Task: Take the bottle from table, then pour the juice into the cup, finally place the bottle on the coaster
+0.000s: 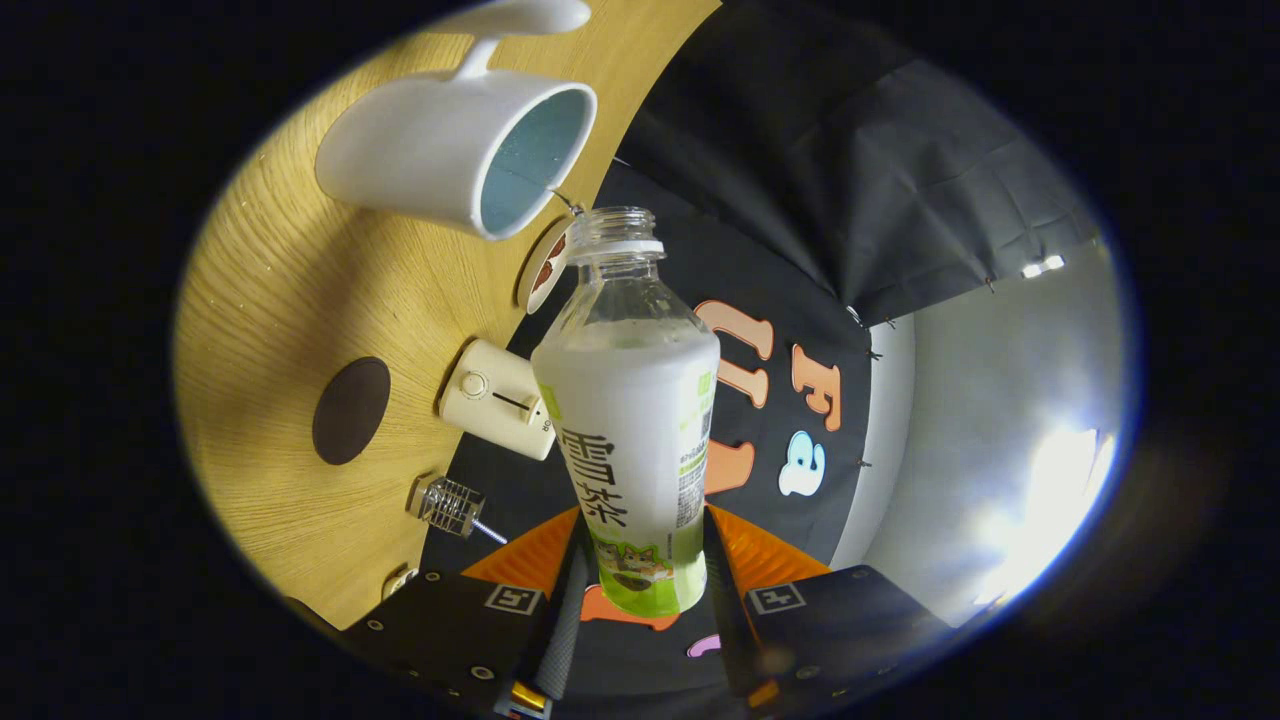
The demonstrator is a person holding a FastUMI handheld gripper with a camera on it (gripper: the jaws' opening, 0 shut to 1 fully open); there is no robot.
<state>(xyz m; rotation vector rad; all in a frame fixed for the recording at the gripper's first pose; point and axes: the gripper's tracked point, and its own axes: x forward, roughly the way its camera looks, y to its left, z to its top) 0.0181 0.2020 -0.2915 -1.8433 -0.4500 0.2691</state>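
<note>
The gripper [640, 570] clamped the uncapped bottle [630, 420]; its mouth needed centring over the white mug [450, 150].

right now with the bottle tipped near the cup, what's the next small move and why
Probably shift the bottle a touch closer so its open mouth sits over the cup, then tip further. The gripper is shut on the bottle's lower part, the cap is off, and the mouth lies just beside the cup's rim rather than over the opening. No juice is flowing yet.
</note>
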